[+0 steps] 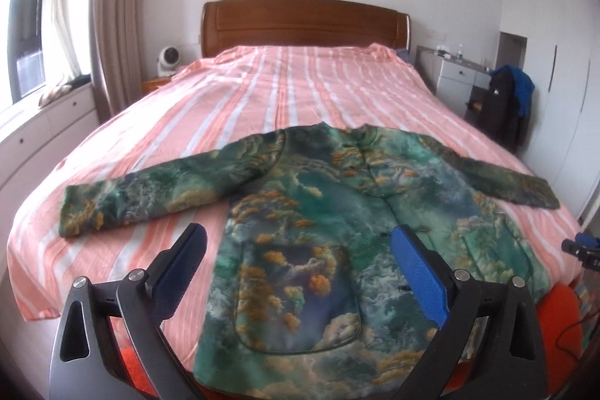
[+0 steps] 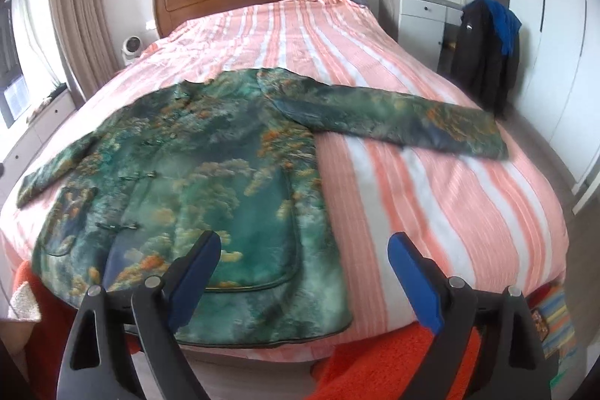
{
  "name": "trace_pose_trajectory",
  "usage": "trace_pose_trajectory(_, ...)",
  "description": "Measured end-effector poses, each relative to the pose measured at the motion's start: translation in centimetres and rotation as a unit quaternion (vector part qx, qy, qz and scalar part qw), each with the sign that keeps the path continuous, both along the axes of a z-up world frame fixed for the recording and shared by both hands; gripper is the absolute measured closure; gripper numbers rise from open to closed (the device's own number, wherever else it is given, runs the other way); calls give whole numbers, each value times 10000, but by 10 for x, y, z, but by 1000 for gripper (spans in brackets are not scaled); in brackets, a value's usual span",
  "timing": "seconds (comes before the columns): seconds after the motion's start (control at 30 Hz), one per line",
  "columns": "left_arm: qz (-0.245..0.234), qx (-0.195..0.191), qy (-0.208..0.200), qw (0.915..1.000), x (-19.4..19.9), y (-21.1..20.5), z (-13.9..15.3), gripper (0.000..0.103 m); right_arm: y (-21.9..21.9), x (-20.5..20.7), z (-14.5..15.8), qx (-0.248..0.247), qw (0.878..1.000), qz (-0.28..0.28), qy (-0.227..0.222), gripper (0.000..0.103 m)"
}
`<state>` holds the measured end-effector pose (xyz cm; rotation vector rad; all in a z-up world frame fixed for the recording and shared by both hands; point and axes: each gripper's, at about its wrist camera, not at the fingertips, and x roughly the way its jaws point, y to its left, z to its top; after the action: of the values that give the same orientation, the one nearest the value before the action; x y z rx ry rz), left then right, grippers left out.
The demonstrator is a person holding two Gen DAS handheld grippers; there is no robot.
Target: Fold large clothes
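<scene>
We are holding the left gripper (image 1: pixel 298 242) above the near end of the bed (image 1: pixel 307 81), its blue-padded fingers (image 1: pixel 418 272) standing wide apart with nothing between them. Through that gap, in the lower middle of the left wrist view, we are looking at the jacket (image 1: pixel 315 212), a green padded one printed with clouds and orange trees. It is lying flat and face up on the pink-and-white striped bedspread (image 2: pixel 431 182), hem toward us at the bottom of the frame, collar toward the wooden headboard (image 1: pixel 303 23) at the top. Both sleeves are lying spread out to the sides, one reaching the left of the frame, the other the right.

We are holding the right gripper (image 2: pixel 303 252) released as well, jaws wide and empty. In its view the jacket is filling the left and centre, with one sleeve (image 2: pixel 393 117) stretching to the upper right. An orange fuzzy cloth (image 2: pixel 375 358) is showing along the bottom edge. A chair draped with dark and blue clothes (image 2: pixel 487 40) is standing at the upper right, beside a white cabinet (image 2: pixel 420 21).
</scene>
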<state>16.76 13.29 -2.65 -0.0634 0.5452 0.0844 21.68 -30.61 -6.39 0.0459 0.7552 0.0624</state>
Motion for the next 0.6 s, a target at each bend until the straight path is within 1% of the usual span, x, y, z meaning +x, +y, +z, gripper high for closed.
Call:
trace_pose_trajectory(0.1,77,-96,63,9999,-2,-1,-3,4,6,-3,4,84,9999,78,-53,13)
trace_pose_trajectory(0.2,208,-462,125,9986,-2,9,-7,4,12,-6,7,62,9998,101,-149,11)
trace_pose_trajectory(0.23,270,-524,114,9982,-3,11,-8,4,14,-7,8,48,9997,121,-186,11)
trace_pose_trajectory(0.3,431,-584,95,9973,-4,16,-10,4,18,-8,9,0,9995,165,-251,11)
trace_pose_trajectory(0.4,580,-672,175,9959,-3,22,-14,4,24,-10,10,-67,9989,339,-310,11)
trace_pose_trajectory(0.5,607,-815,217,9946,-2,27,-16,4,29,-14,10,-27,9975,611,-365,11)
trace_pose_trajectory(0.6,554,-824,259,9947,0,25,-17,4,38,-14,7,-256,9965,710,-364,11)
